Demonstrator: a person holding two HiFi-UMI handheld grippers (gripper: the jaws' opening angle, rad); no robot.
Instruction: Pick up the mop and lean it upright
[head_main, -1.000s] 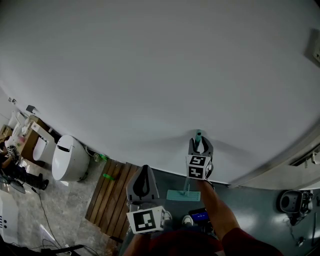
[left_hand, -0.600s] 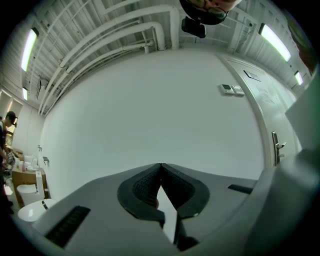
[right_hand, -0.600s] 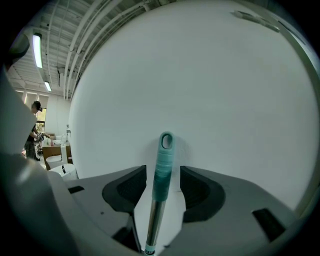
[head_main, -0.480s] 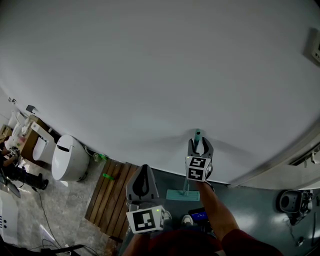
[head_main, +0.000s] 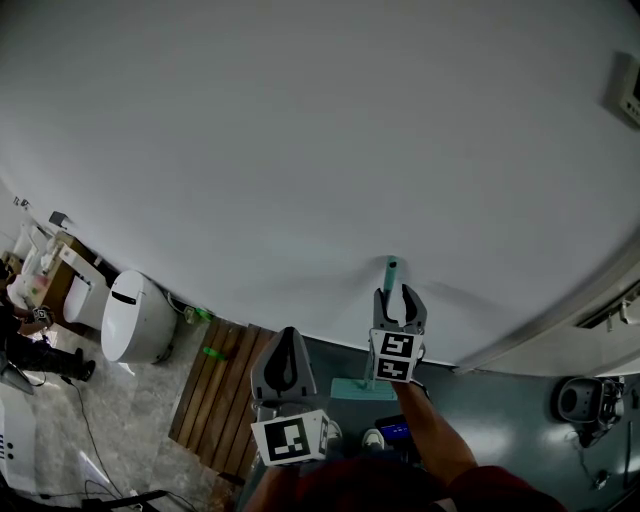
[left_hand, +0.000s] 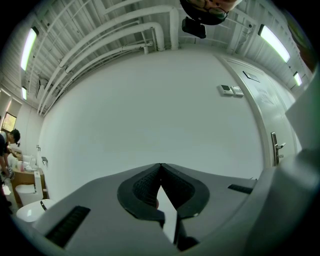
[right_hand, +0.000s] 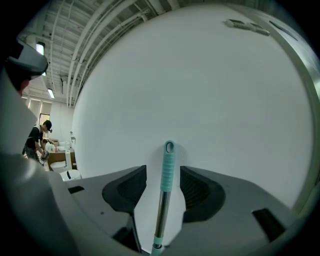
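The mop (right_hand: 168, 165), a bare metal shaft with a ribbed teal grip and a hanging eye at its top, stood between the jaws of the right gripper (right_hand: 163, 172). Those jaws were wide apart, one on either side of the shaft, with a gap showing on both sides. We read them as holding nothing. The left gripper (left_hand: 160, 169) had its jaws closed tip to tip with nothing between them, and it hung to the left, apart from the mop.

The grip end lay at or just off the white wall (right_hand: 210, 90); we could not confirm contact. In the head view the shaft ran down to the flat teal mop head (head_main: 362, 390) on the dark grey floor (head_main: 500, 410) at the foot of the wall. A white toilet (head_main: 135, 315) and a wooden slatted mat (head_main: 220, 385) lay well to the left.

Judgement: the lean looked made, so the step in hand was the release. To do it well, we would hold the jaws fully apart and draw the right gripper straight back from the wall so that neither pad brushes the shaft. A sideways knock could slide the grip along the smooth wall. The left gripper was near enough to serve as a catch.

Writing: we found none readable. The marker cubes (head_main: 393, 357) carried only black-and-white square patterns, and the two small wall panels (left_hand: 231, 90) were too small to read.
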